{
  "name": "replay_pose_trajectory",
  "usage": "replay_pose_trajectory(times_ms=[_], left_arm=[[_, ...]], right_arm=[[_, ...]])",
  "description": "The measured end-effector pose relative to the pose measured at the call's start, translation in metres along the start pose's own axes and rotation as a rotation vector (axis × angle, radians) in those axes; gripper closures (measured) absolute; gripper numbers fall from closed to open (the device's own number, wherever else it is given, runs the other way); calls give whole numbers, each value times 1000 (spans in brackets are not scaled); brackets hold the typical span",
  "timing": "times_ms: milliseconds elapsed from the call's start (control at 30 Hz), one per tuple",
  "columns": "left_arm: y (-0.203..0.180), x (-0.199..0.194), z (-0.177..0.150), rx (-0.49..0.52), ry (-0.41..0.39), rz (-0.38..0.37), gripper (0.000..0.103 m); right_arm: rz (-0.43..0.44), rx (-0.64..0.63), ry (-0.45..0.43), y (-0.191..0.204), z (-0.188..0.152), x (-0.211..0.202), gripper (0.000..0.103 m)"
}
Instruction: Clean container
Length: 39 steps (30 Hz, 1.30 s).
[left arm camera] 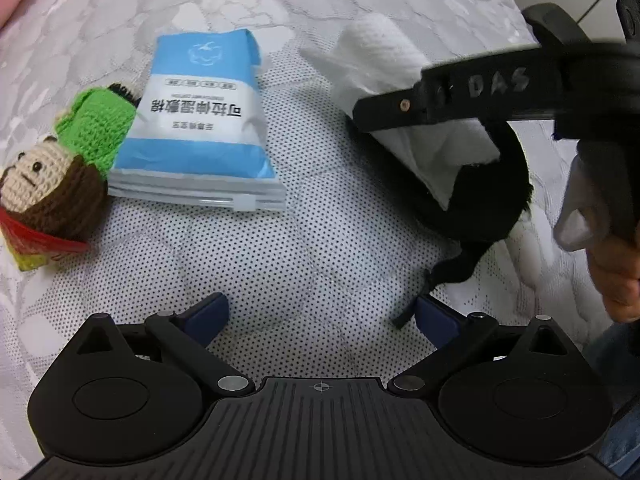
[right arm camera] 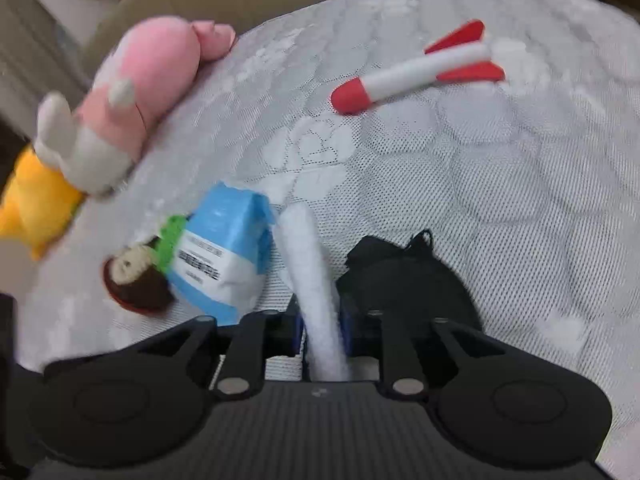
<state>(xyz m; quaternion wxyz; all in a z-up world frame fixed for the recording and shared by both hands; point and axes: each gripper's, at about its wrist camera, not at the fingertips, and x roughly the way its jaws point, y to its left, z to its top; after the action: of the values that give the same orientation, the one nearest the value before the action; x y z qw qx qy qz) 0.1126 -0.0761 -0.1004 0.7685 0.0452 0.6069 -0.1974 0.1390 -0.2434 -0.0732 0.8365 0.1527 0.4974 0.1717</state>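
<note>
A black round container [left arm camera: 494, 196] lies on the mattress at the right of the left wrist view; it also shows in the right wrist view [right arm camera: 404, 276], just past the fingers. My right gripper [right arm camera: 323, 328] is shut on a white folded cloth [right arm camera: 308, 264]. In the left wrist view the right gripper [left arm camera: 400, 108] holds that cloth [left arm camera: 440, 152] against the container's opening. My left gripper [left arm camera: 320, 316] is open and empty, low over the mattress, left of the container, with a black strap [left arm camera: 448, 272] by its right finger.
A blue and white wipes packet [left arm camera: 200, 128] and a crocheted doll [left arm camera: 56, 176] lie at the left. A red and white toy rocket [right arm camera: 420, 68] lies farther back. A pink plush [right arm camera: 132, 100] and a yellow plush [right arm camera: 32, 204] sit at the mattress edge [right arm camera: 240, 36].
</note>
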Motion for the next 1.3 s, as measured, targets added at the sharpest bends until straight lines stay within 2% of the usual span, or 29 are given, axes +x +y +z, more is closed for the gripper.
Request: replay_pose_trajectory(times_ms=[67,167,233,367,467,567,633,733,800,867,1000,1033,1133,1200,1300], left_arm=[[0,0,0,-1,0,0,1],[0,-1,-1,-1,-5,-1,1],[-1,-2,-2,6,-12,-3,1],[-2,-5,-4,20,-27,-14,1],[1,-5,-7,19,-31,-19,1],[5,-7,-8,7,-35,-19,1],[8,-11,-5,-5,-36,-20,1],[9,-11,-5,-11,-31,-21,1],[10,-10,-4,-14,-33,-20,1],[13,-11,-2,-18,-43,-20,1],[25,-20,1,-60,-92,-40,1],[29,-25,2,-80,-120,-51,1],[40,-40,8,-148,-240,-46,1],[42,-49,12,-157,-308,37,1],[33,-40,29,-77,-322,178,1]], right_arm=[[-51,-31,-24,2,-2,-8,81],[-197,-123,17,6,-5,-11,86],[-264,-120,3,2,-4,-19,86],[-293,-64,-30,-7,4,-40,86],[-315,-124,21,0,-1,-40,86],[-281,-153,107,8,-11,-34,86],[-194,-106,155,13,-18,-34,86],[-3,30,190,15,-23,-37,86],[57,81,203,16,-27,-34,86],[29,58,210,18,-28,-29,86],[-156,-67,154,15,-32,-25,86],[-170,-65,135,12,-32,-26,86],[-142,2,83,-2,-29,-34,86],[-142,22,25,-6,-27,-40,86],[-118,39,-43,-10,-23,-50,86]])
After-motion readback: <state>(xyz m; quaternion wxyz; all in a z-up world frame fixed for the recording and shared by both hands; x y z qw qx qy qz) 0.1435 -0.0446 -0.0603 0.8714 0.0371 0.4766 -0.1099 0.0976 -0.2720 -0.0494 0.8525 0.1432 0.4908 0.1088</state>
